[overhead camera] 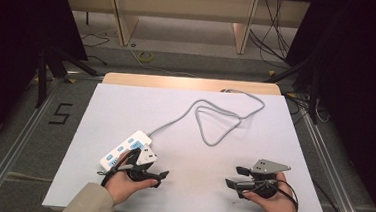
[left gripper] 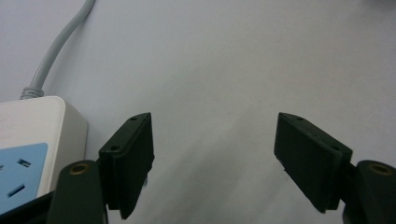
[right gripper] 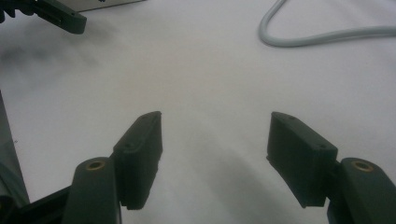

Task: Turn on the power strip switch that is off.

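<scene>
On table, near-left: white power strip (overhead camera: 126, 151) w/ blue sockets, grey cord (overhead camera: 210, 118) looping off toward far edge. Left tongs (overhead camera: 147, 169) spread wide, empty, just beside strip's near end — strip edge at left of left gripper view (left gripper: 32, 140). Right tongs (overhead camera: 237, 177) also agape, holding nothing, well apart over bare table (overhead camera: 179, 195). Prob. approach stage, no grasp yet. Next: swing left tongs over strip body, straddle it, squeeze — right maybe to cord.

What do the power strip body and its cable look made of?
Power strip: likely hard plastic, smooth white shell with light blue socket faces and rounded moulded corners. Cable: probably a flexible rubbery or PVC jacket, matte grey, lying in loose loops.
</scene>
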The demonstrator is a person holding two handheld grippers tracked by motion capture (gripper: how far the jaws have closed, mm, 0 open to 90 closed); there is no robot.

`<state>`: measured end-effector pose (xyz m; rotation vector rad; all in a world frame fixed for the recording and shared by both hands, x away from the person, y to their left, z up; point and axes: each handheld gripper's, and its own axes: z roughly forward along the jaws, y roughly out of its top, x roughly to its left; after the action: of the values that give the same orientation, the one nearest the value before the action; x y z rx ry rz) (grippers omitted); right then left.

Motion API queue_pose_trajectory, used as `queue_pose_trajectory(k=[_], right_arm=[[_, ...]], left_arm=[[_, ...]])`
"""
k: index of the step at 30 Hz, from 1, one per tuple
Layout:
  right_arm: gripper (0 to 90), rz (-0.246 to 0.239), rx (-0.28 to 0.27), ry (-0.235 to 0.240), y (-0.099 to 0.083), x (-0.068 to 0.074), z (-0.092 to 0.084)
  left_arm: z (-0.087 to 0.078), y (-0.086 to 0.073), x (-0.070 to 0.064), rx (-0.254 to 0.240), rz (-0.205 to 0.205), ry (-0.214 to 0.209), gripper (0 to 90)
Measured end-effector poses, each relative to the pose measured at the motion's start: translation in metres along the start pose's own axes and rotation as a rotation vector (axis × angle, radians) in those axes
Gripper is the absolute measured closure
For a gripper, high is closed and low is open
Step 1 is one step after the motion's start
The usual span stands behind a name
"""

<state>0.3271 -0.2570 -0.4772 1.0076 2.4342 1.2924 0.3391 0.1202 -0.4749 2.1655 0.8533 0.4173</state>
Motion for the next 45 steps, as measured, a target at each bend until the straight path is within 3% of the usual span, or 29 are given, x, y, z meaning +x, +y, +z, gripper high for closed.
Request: queue_pose_trajectory(k=[9,17,21,25,35,45], right_arm=[[36.4,-0.004,0.005,0.005,0.001,0.002,0.001],[36.4,0.000,0.002,0.006,0.001,0.001,0.001],[36.4,0.001,0.001,0.008,0.001,0.001,0.001],[36.4,0.000,-0.001,0.007,0.001,0.001,0.001],[36.4,0.003,-0.001,0.009,0.001,0.001,0.002],[36.4,0.005,0.000,0.010,0.001,0.002,0.002]], left_arm=[[-0.004,0.002,0.001,-0.014,0.002,0.020,37.0],[-0.008,0.007,0.004,-0.026,0.007,0.052,63.2],[-0.010,0.009,0.005,-0.029,0.007,0.045,75.9],[-0.013,0.011,0.006,-0.027,0.029,0.058,88.2],[-0.015,0.015,0.005,0.013,0.034,0.043,89.4],[-0.020,0.017,0.011,0.030,-0.007,0.063,89.4]])
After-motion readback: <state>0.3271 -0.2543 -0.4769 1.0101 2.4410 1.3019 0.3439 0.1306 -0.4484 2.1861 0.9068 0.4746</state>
